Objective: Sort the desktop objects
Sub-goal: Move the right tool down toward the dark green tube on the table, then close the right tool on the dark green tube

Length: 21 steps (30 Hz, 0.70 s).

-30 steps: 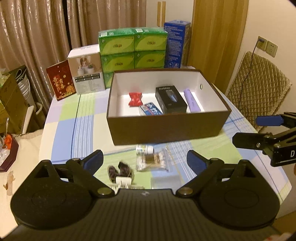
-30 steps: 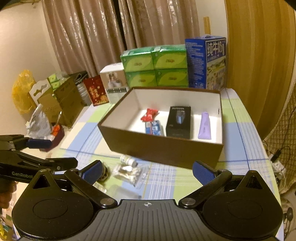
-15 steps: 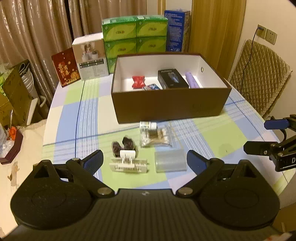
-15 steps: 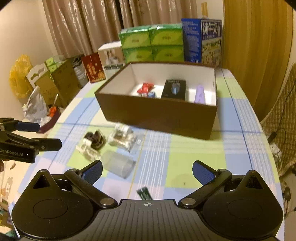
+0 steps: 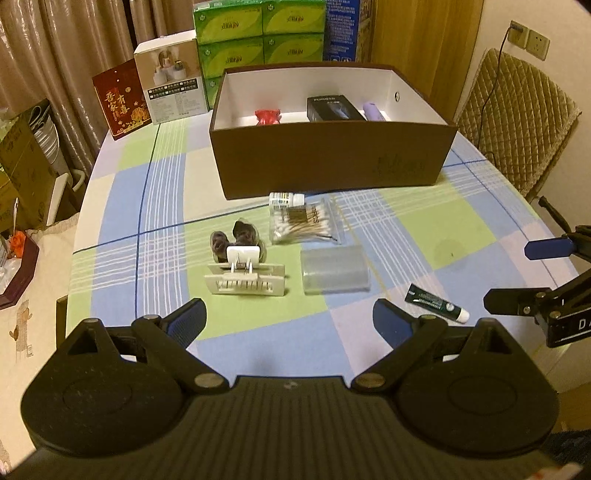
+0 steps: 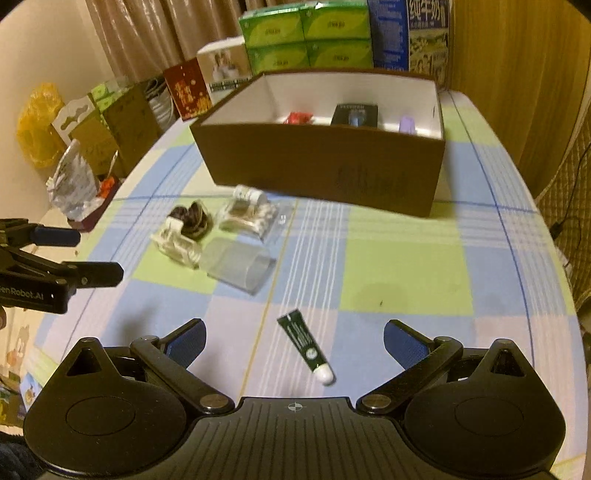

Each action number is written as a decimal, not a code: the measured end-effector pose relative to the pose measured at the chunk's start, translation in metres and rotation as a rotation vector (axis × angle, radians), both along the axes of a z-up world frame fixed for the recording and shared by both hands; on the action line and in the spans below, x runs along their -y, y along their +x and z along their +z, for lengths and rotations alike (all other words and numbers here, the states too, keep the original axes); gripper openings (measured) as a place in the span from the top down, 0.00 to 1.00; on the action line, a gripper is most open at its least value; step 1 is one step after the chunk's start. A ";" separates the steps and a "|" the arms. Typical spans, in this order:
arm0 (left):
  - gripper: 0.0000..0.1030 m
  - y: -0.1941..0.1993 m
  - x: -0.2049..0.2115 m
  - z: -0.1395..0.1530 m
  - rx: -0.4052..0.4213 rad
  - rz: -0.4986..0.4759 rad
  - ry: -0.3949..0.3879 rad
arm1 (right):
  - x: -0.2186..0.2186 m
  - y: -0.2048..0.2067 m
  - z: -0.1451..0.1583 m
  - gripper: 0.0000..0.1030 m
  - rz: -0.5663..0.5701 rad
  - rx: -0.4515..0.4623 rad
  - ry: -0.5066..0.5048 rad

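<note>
A brown box (image 5: pixel 332 155) (image 6: pixel 325 166) stands at the table's far side, holding a red item (image 5: pixel 267 116), a black carton (image 5: pixel 332 108) and a purple tube (image 5: pixel 373 110). On the cloth in front lie a small bottle (image 5: pixel 286 199), a bag of cotton swabs (image 5: pixel 304 225), dark hair clips (image 5: pixel 236 238), a cream comb-like clip (image 5: pixel 245 282), a clear plastic case (image 5: pixel 334 269) and a dark green tube (image 5: pixel 436 302) (image 6: pixel 304 345). My left gripper (image 5: pixel 288 319) hovers open before the clip. My right gripper (image 6: pixel 293 338) hangs open over the green tube.
Green tissue boxes (image 5: pixel 260 37), a white carton (image 5: pixel 171 83), a red card (image 5: pixel 120 99) and a blue carton (image 6: pixel 410 33) line the back edge. A quilted chair (image 5: pixel 517 125) stands right of the table. Boxes and bags (image 6: pixel 74 140) crowd the floor on the left.
Both grippers have pulled back from the box and dropped lower toward the table. The loose items and the green tube have come into view nearer the fingers. Both stay open.
</note>
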<state>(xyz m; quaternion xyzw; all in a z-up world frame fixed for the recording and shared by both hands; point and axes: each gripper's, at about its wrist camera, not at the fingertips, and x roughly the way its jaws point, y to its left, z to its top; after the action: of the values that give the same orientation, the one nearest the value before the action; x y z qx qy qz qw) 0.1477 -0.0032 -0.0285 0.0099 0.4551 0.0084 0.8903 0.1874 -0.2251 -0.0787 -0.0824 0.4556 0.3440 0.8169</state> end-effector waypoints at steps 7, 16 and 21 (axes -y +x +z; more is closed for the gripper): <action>0.08 -0.002 -0.005 -0.008 -0.014 0.024 -0.005 | -0.004 0.002 -0.014 0.12 0.004 -0.037 -0.015; 0.08 0.000 -0.014 -0.019 -0.046 0.066 -0.016 | -0.007 0.008 -0.032 0.29 0.012 -0.059 -0.042; 0.08 0.002 -0.018 -0.027 -0.066 0.079 -0.023 | -0.011 0.011 -0.046 0.44 0.027 -0.071 -0.064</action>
<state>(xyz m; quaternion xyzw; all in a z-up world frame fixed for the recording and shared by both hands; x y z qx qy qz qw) 0.1498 0.0147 -0.0558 -0.0181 0.4841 0.0380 0.8740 0.1982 -0.2146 -0.1252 -0.1022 0.4938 0.3430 0.7925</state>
